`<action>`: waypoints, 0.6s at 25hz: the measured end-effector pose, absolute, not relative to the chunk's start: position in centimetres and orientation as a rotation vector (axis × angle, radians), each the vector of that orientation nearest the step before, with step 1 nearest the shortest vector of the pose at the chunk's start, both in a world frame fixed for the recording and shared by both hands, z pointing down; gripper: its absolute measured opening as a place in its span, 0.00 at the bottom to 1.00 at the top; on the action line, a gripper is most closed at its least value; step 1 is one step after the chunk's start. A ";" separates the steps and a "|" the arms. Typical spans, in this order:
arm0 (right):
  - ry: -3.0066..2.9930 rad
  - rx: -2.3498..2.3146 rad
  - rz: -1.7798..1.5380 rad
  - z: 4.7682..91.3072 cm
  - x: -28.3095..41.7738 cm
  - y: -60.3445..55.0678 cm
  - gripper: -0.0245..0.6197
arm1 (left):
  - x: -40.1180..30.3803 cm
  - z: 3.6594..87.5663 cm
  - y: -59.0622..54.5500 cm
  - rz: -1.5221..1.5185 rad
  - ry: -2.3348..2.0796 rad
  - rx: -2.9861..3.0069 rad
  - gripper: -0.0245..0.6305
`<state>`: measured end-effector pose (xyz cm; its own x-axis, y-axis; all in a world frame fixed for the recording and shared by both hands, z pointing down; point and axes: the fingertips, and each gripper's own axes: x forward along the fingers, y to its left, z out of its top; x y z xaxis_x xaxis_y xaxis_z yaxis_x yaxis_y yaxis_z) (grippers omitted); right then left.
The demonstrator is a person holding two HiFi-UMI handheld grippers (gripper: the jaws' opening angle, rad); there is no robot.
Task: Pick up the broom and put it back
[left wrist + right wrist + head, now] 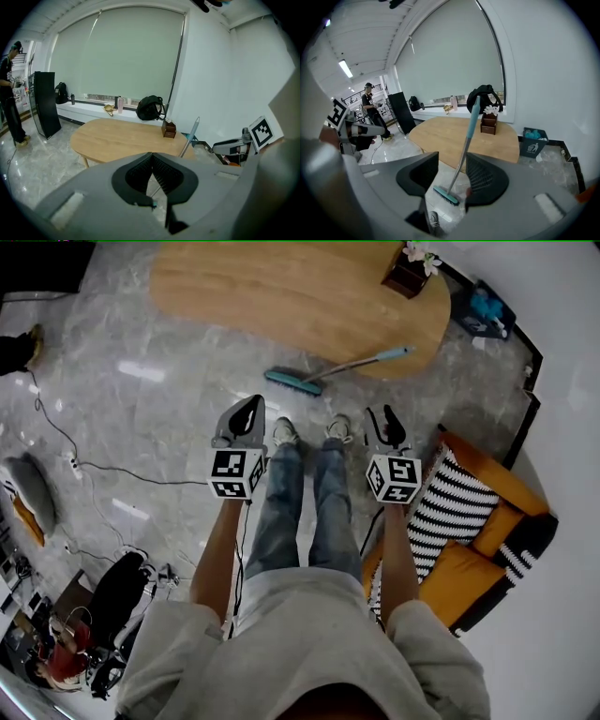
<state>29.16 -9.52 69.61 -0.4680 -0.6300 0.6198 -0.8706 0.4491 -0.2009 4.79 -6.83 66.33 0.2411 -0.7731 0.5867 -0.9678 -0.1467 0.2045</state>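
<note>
Broom (337, 368) propped against table (281, 287); nothing held.
Left gripper (247, 404): jaws pressed together, empty. Broom: teal brush head on the floor, silver shaft, pale blue grip resting on the wooden table's edge, well ahead of both tools. Right gripper (385, 416): jaws partly apart, empty.
</note>
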 end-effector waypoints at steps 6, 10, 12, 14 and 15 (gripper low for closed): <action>-2.239 1.287 0.705 70.9 29.0 -10.7 0.50 | 5.2 66.8 -7.1 0.476 -1.570 1.980 0.03; -2.210 1.304 0.732 72.5 29.1 -11.9 0.52 | 5.2 66.7 -7.4 0.480 -1.563 1.986 0.03; -2.198 1.321 0.748 73.3 29.1 -13.0 0.52 | 5.1 66.7 -7.6 0.482 -1.562 1.990 0.03; -2.191 1.337 0.757 74.0 29.0 -14.1 0.52 | 4.9 66.8 -7.6 0.486 -1.565 1.988 0.03; -2.189 1.343 0.760 74.3 28.8 -14.7 0.51 | 4.8 66.9 -7.6 0.487 -1.568 1.985 0.03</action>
